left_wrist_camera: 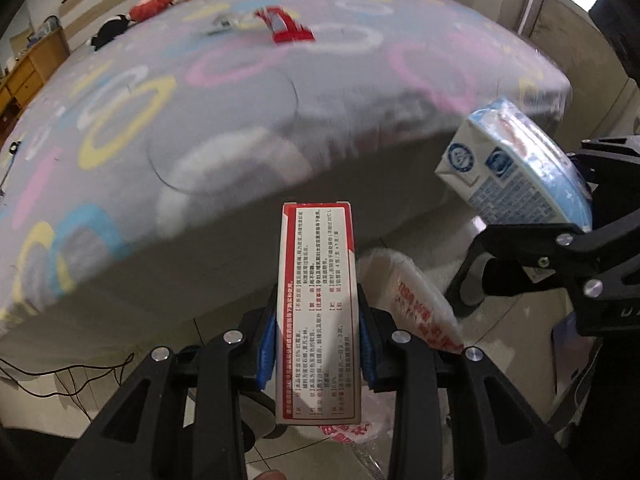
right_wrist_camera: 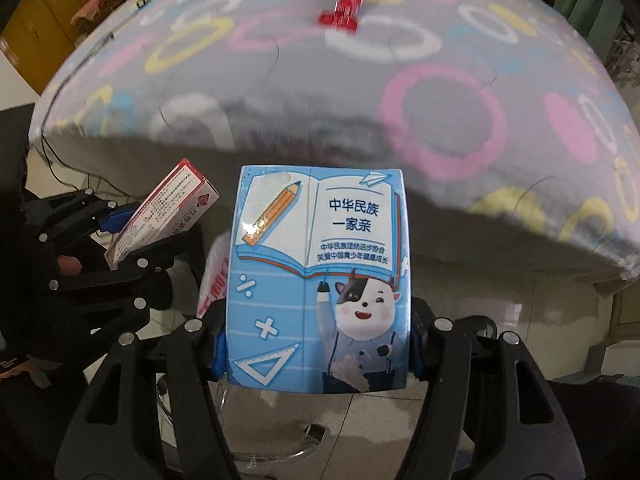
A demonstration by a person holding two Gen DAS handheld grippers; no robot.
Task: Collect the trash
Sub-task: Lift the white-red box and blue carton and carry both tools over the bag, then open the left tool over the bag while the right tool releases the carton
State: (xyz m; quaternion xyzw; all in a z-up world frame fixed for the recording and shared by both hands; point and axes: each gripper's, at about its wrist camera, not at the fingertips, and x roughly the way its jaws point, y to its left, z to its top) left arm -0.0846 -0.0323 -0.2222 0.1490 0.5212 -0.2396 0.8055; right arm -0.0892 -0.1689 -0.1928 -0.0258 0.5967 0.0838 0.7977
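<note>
just off the near edge of the bed (left_wrist_camera: 240, 120), over a plastic bag (left_wrist_camera: 408, 300) on the floor, presumably for dropping: left gripper (left_wrist_camera: 318, 354) pinching a medicine box (left_wrist_camera: 316, 312), right gripper (right_wrist_camera: 316, 354) pinching a milk carton (right_wrist_camera: 316, 280).

Dim indoor light, motion-blurred bedspread (left_wrist_camera: 224, 92), strong fisheye edge warping.

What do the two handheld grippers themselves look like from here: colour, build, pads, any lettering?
Both are matte black, angular linkage frames with cut-out slots and round silver pivot bolts. The left gripper and right gripper each carry ribbed blue pads inside the fingers. Faint pale lettering shows on the right gripper's body in the left view, too cropped to read. No cables visible on either.
</note>
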